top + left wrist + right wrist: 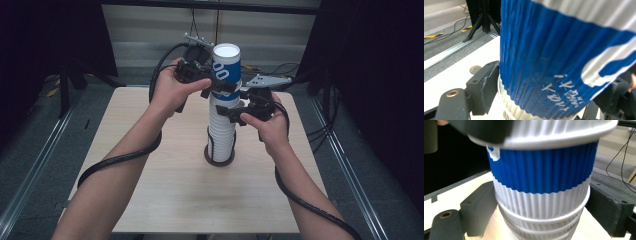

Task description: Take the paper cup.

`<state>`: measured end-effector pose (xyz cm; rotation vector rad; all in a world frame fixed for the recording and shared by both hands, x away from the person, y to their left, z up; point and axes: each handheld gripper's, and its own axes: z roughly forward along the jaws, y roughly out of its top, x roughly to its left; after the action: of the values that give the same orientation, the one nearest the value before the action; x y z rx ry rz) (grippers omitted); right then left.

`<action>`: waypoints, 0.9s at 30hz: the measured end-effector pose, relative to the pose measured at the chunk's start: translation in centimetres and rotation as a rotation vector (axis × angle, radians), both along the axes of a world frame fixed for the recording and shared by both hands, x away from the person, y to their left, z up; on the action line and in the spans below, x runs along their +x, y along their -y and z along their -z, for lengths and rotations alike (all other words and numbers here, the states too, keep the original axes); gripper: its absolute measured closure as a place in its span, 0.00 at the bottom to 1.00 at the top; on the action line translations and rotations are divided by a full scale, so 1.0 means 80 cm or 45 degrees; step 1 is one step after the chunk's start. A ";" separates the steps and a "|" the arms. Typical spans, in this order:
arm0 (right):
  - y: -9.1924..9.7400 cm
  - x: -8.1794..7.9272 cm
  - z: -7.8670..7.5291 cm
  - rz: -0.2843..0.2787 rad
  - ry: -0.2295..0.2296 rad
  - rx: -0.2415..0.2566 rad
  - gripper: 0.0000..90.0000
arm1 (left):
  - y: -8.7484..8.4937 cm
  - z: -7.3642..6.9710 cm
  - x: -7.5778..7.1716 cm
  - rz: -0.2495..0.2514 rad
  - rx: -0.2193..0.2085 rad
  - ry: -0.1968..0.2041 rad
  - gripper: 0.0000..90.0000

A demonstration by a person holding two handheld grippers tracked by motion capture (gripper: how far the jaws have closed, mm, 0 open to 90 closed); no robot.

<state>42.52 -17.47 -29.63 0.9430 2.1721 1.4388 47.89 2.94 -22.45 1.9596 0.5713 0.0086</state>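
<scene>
Left gripper [212, 84] sits high on the stack, jaws either side of the top cup [226, 70], the blue-and-white ribbed one; in the left gripper view the left pad [489, 82] presses the blue wall [536, 62] and the right pad at the far edge meets it too, so it reads as clamped on that cup; jaws narrow only as far as the cup's width allows.

Cup stack [222, 132] stands upright mid-table on a dark round base [219, 159], long axis vertical; table [165, 200] pale wood.

Right gripper [239, 112] is lower, just under the blue cup, jaws straddling the white cups; in the right gripper view both pads [480, 205] stand beside the ribbed white wall [541, 205], wide, touching or nearly so; cannot tell if they really squeeze, looks like a brace on the stack.

Key relation: the two grippers are stacked along the same vertical axis, left above on the top cup, right below on the rest; my guess is the next move is a straight upward pull by the left with the right holding the stack down; any tilt would likely jam the nested cups or tip the tower.
</scene>
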 end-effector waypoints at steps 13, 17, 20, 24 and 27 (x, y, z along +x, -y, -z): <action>-0.001 0.001 0.000 0.000 -0.003 -0.003 0.14 | -0.006 -0.017 0.000 0.002 -0.002 0.008 0.21; -0.001 0.001 0.000 -0.001 0.000 -0.005 0.14 | -0.007 -0.021 -0.002 0.005 -0.006 0.015 0.21; -0.001 0.001 0.000 -0.001 -0.002 -0.007 0.14 | -0.008 -0.023 -0.003 0.010 -0.012 0.018 0.21; -0.001 0.001 0.001 -0.004 -0.002 -0.008 0.14 | -0.009 -0.026 -0.003 0.007 -0.023 0.017 0.21; 0.000 0.000 0.002 -0.004 -0.002 -0.014 0.14 | -0.009 -0.026 -0.003 0.010 -0.020 0.019 0.21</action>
<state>42.53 -17.43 -29.80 0.9372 2.1814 1.4268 47.66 3.69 -20.35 1.9453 0.5522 0.0140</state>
